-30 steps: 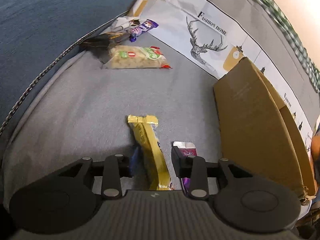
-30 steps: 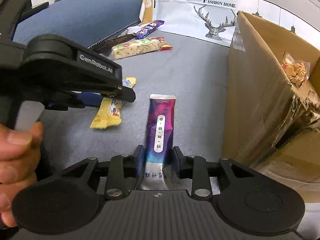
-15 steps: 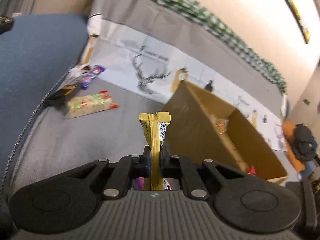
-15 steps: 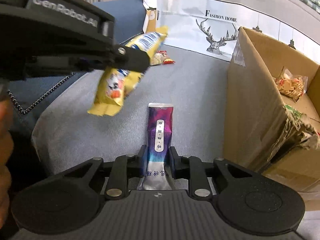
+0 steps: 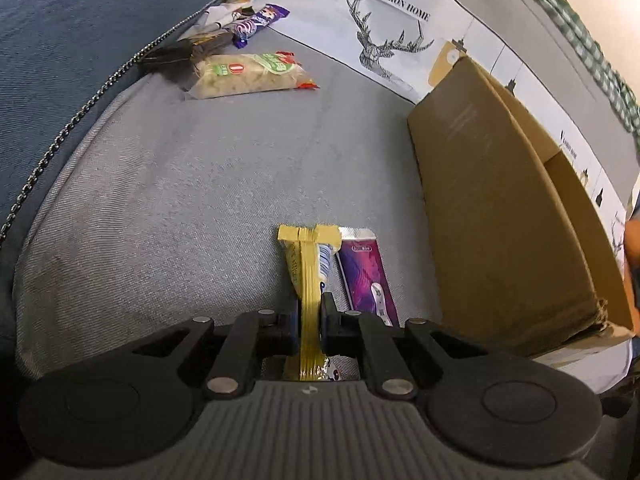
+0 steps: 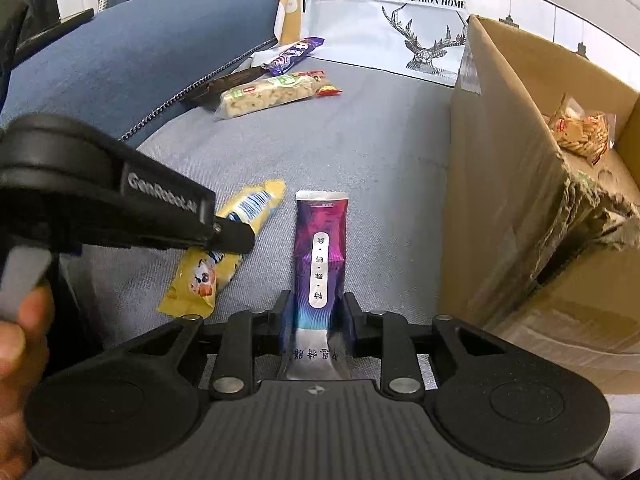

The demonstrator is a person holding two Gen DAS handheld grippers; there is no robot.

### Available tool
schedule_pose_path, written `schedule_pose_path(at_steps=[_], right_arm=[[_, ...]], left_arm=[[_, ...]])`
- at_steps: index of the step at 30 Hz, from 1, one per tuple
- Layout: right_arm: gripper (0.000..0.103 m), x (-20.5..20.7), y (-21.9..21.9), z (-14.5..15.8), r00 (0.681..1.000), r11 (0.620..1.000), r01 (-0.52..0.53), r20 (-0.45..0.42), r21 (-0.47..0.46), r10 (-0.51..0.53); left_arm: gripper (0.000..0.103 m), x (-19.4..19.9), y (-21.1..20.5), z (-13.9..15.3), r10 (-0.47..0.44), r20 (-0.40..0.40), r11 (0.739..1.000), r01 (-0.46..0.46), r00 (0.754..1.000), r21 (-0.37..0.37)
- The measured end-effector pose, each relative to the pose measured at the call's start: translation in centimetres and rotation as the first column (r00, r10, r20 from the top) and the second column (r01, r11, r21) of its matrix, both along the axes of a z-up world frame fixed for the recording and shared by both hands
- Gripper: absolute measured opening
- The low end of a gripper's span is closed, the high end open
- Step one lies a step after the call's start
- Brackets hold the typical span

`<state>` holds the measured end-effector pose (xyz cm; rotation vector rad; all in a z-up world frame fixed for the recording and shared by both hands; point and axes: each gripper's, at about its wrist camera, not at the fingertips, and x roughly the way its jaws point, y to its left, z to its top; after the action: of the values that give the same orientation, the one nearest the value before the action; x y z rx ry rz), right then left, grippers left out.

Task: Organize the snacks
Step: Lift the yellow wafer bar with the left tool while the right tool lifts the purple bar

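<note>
Left gripper (image 5: pixel 309 312) clamped tight on yellow bar (image 5: pixel 308 276), held above grey cushion (image 5: pixel 192 184). Right gripper (image 6: pixel 316 312) jaws opening, purple pouch (image 6: pixel 320 248) between them, pads apparently touching its sides.

Box (image 6: pixel 516 184) at right, open. Carry each over rim, keep grip at middle, release low.

Both packs' long axes run away along fingers; bar angled slightly toward pouch.

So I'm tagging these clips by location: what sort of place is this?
Most likely a living room at home: snacks lie on a grey fabric sofa seat with a blue upholstered armrest, beside a white "Fashion Home" deer-print cushion.
</note>
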<state>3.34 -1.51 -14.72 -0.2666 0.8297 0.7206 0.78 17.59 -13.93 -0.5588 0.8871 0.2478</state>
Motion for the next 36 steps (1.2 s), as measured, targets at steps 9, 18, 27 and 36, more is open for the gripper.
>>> schedule_pose_path(at_steps=[9, 18, 27, 36], right_arm=[[0.033, 0.1, 0.4, -0.2, 1.000, 1.000, -0.016, 0.014, -0.012, 0.016], [0.035, -0.3, 0.1, -0.2, 0.999, 1.000, 0.005, 0.042, -0.006, -0.005], [0.031, -0.5, 0.2, -0.4, 0.998, 1.000, -0.001, 0.068, -0.021, 0.003], [0.021, -0.9, 0.1, -0.1, 0.995, 1.000, -0.006, 0.097, -0.013, 0.007]], left_arm=[[0.012, 0.0, -0.3, -0.1, -0.010, 0.002, 1.000, 0.010, 1.000, 0.000], [0.013, 0.0, -0.1, -0.2, -0.009, 0.004, 1.000, 0.009, 1.000, -0.008], [0.013, -0.1, -0.1, -0.2, -0.010, 0.004, 1.000, 0.010, 1.000, -0.009], [0.013, -0.1, -0.1, -0.3, -0.010, 0.005, 1.000, 0.010, 1.000, -0.006]])
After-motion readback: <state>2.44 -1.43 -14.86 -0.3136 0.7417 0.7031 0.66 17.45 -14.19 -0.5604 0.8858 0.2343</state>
